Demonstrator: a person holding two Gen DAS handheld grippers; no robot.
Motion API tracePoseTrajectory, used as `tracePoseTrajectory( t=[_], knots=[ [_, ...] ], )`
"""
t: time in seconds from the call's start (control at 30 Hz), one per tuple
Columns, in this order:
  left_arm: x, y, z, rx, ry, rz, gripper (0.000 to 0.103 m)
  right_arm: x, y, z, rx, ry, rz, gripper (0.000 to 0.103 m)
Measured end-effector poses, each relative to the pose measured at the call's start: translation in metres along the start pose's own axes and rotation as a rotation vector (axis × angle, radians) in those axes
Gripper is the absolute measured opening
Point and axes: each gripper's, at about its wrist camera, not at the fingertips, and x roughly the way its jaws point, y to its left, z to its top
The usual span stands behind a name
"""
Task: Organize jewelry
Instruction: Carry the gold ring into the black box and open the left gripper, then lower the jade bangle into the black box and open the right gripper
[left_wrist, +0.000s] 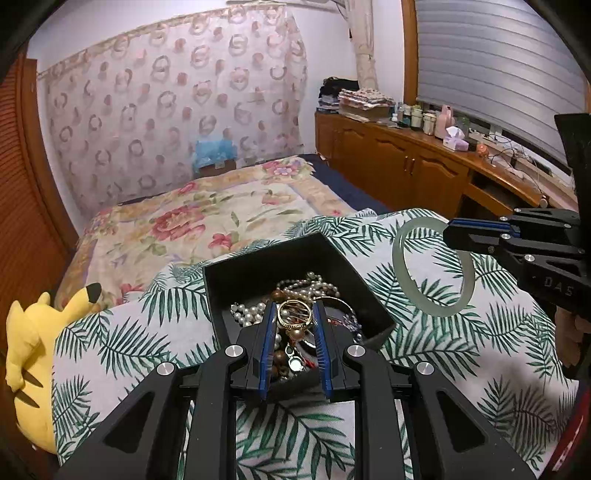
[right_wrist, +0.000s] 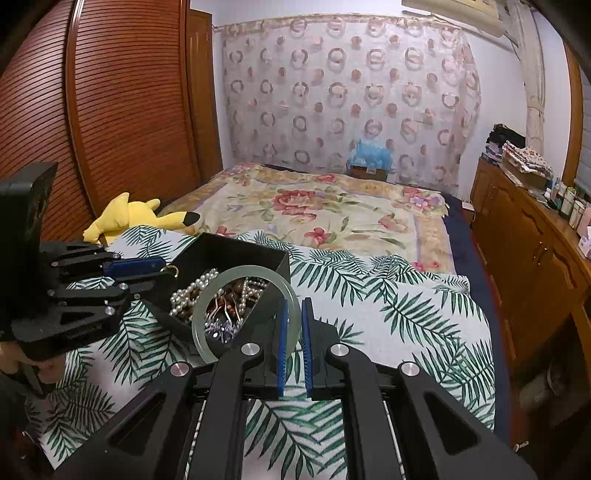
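Jewelry being lifted above the black box (left_wrist: 258, 273) on the bed: left tool (left_wrist: 294, 314) pinching a gold ring (left_wrist: 294, 314); right tool (right_wrist: 292, 325) clamping a rigid, slippery, breakable jade bangle (right_wrist: 207, 306) by its rim

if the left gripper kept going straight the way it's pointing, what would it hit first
Probably the jewelry heap in the black box. The left gripper, holding a gold ring, points down into it, toward the pearl strands; depth is hard to judge.
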Motion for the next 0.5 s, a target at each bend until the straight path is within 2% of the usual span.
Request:
tracePoseTrajectory(
  t=[0.13, 0.27, 0.5],
  knots=[
    [0.008, 0.004, 0.001, -0.014, 0.011, 0.014, 0.019, 0.009, 0.0, 0.007, 0.001, 0.008, -0.006, 0.009],
    [0.006, 0.012, -0.002, -0.04, 0.007, 0.022, 0.035, 0.016, 0.001, 0.013, -0.001, 0.012, -0.01, 0.009],
    [-0.004, 0.033, -0.011, -0.072, 0.007, 0.053, 0.037, 0.038, 0.014, 0.025, -0.023, 0.026, -0.012, 0.009]
  ],
)
